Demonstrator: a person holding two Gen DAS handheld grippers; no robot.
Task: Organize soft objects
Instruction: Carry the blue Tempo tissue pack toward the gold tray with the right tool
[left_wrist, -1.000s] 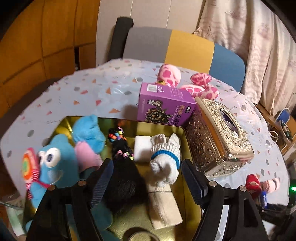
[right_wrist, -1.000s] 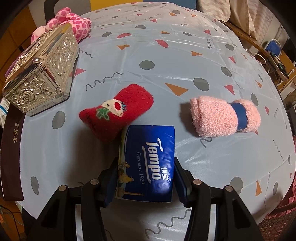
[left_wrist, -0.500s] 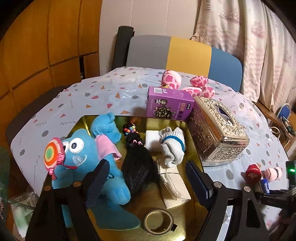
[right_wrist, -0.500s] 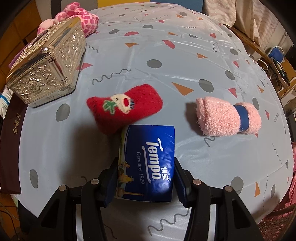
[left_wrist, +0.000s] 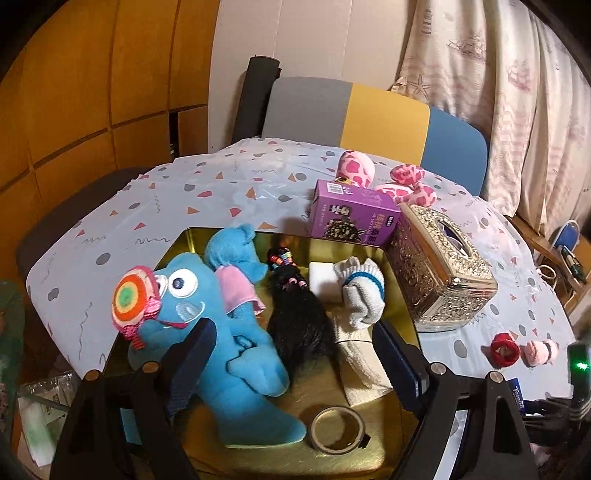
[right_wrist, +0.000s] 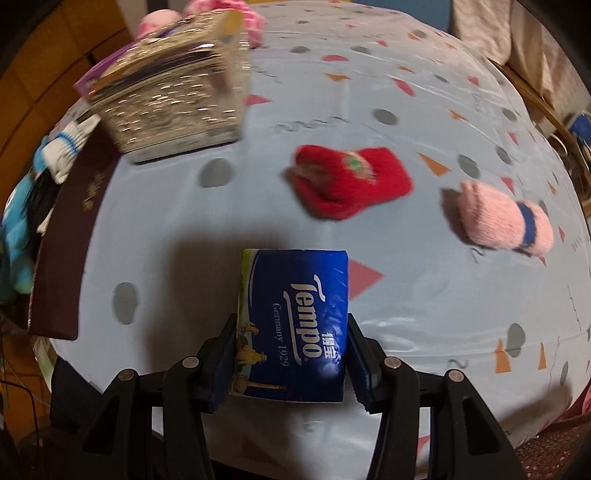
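My right gripper (right_wrist: 291, 354) is shut on a blue Tempo tissue pack (right_wrist: 295, 321) and holds it above the table. A red sock (right_wrist: 351, 182) and a pink rolled sock (right_wrist: 502, 221) lie on the cloth beyond it. My left gripper (left_wrist: 295, 363) is open and empty above the gold tray (left_wrist: 369, 454). The tray holds a blue plush toy (left_wrist: 221, 325), a black hair piece (left_wrist: 299, 317), a white sock (left_wrist: 362, 291), a beige cloth (left_wrist: 362, 365) and a tape roll (left_wrist: 338, 428). The red sock (left_wrist: 502, 349) and pink sock (left_wrist: 539, 352) show at the right.
An ornate gold tissue box (left_wrist: 439, 273) stands right of the tray, also in the right wrist view (right_wrist: 173, 99). A purple carton (left_wrist: 351, 218) and a pink spotted plush (left_wrist: 399, 184) sit behind. A chair (left_wrist: 369, 122) stands past the table. The tray's dark side (right_wrist: 62, 258) is at left.
My left gripper has pulled back and up from the tray, showing more of it. My right gripper has swung left with the tissue pack, so the socks now lie to the right.
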